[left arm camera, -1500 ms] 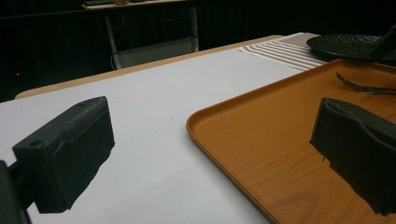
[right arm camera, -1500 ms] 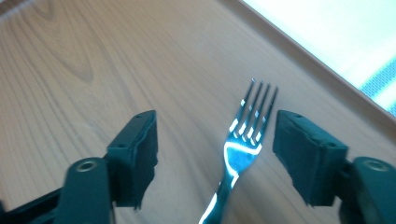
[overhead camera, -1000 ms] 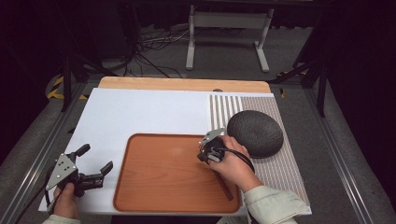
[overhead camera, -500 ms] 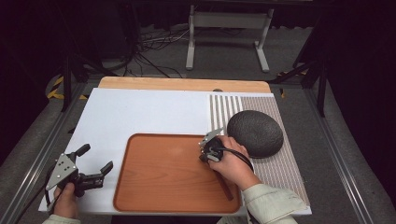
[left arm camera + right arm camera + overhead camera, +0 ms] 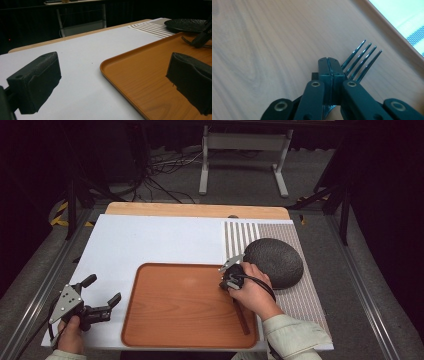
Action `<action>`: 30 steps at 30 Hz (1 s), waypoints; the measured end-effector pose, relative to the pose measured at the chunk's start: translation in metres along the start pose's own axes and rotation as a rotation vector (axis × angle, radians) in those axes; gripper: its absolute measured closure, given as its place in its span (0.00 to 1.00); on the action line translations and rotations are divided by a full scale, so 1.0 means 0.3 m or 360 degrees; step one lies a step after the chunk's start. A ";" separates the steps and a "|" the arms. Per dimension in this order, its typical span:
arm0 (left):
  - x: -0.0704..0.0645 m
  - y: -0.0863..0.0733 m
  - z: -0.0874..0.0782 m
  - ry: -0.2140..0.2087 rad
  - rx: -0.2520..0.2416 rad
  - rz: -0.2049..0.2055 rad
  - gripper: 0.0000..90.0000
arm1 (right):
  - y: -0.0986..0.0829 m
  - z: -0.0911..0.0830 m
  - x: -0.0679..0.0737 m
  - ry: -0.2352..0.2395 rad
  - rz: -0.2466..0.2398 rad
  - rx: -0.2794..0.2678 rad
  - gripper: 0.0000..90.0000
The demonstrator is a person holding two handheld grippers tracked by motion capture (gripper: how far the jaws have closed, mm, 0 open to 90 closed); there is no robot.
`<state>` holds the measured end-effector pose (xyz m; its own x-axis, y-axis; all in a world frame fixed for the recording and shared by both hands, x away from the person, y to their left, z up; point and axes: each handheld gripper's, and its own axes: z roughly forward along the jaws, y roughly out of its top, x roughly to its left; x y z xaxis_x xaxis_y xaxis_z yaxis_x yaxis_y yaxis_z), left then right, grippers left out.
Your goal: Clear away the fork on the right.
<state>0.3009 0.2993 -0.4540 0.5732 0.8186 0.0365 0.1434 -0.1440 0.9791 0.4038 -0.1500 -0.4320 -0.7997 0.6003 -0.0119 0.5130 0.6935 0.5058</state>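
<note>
Right hand-held gripper (image 5: 331, 68) pinched shut on black fork (image 5: 359, 63), tines low over wooden tray (image 5: 175, 305) near right rim, likely for placing there. Left hand-held gripper (image 5: 102, 295) spread wide, empty, waiting over white worktop (image 5: 150, 240) beside tray. Dark plate (image 5: 275, 260) on striped mat (image 5: 305, 295).

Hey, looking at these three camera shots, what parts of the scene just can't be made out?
- Fork: right gripper view shows the tines; the right claw, jaws closed, hides the handle, so the grip itself is unclear.
- Dark plate: in the high view the hand covers its near edge; the left gripper view cuts it off at the right edge.
- Tray: its near right corner lies under the sleeve.
</note>
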 end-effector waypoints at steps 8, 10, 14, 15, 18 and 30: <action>0.000 0.001 0.003 -0.0005 0.0001 0.0000 0.00 | -0.016 -0.011 -0.027 -0.0035 0.0033 0.0000 1.00; 0.001 0.002 0.004 -0.0010 0.0009 0.0002 0.00 | -0.022 -0.015 -0.036 -0.0041 0.0045 -0.0001 1.00; -0.001 0.001 0.010 -0.0019 0.0009 0.0005 0.00 | -0.032 -0.022 -0.048 -0.0053 0.0072 0.0001 1.00; -0.001 0.001 0.011 -0.0018 0.0008 0.0003 0.00 | -0.035 -0.023 -0.050 -0.0058 0.0077 -0.0001 1.00; 0.000 0.002 0.013 -0.0017 0.0004 0.0004 0.00 | -0.043 -0.030 -0.060 -0.0072 0.0089 0.0006 1.00; -0.003 0.002 0.017 -0.0022 0.0005 0.0002 0.00 | -0.063 -0.044 -0.079 -0.0096 0.0128 0.0017 1.00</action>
<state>0.3048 0.2956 -0.4545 0.5847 0.8105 0.0347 0.1453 -0.1467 0.9784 0.4088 -0.1826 -0.4298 -0.7359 0.6767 -0.0235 0.5783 0.6461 0.4981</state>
